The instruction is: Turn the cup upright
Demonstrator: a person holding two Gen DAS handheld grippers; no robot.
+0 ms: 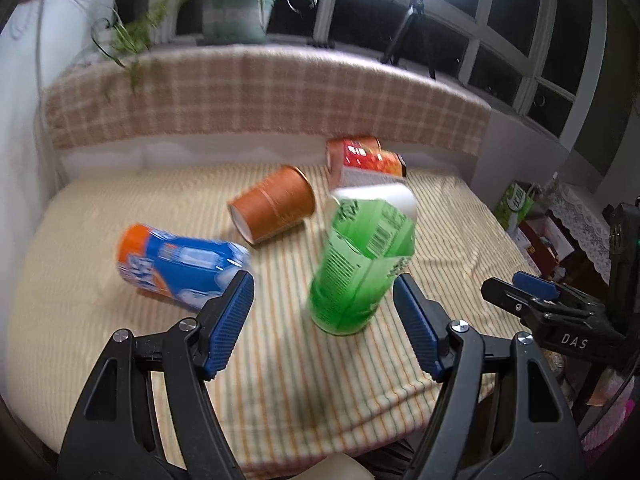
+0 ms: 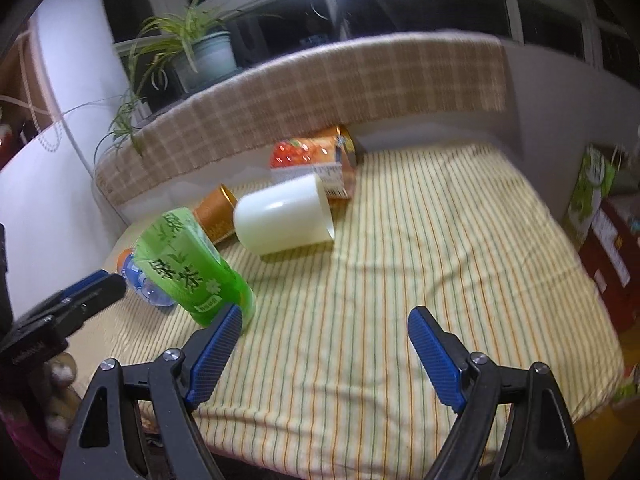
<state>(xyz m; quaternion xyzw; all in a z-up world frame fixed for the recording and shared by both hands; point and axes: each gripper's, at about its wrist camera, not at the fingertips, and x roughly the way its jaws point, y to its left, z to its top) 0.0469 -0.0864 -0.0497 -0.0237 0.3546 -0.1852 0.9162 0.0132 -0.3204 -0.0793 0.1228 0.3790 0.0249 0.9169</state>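
Two cups lie on their sides on the striped tablecloth (image 2: 400,240). The white cup (image 2: 284,216) has its mouth turned to the right; in the left wrist view only its top edge (image 1: 384,196) shows behind a green tea bottle (image 1: 360,264). The orange-brown paper cup (image 1: 276,208) lies with its base toward me, and is also seen partly hidden (image 2: 214,212). My left gripper (image 1: 324,308) is open, its fingers either side of the green bottle's base and a little short of it. My right gripper (image 2: 326,344) is open over bare cloth, well short of the white cup.
A blue and orange bottle (image 1: 180,268) lies on its side at the left. A red carton (image 1: 364,160) lies at the back by the plaid-covered ledge (image 1: 260,96). A potted plant (image 1: 236,12) stands on that ledge. Boxes (image 2: 592,200) are stacked beyond the table's right edge.
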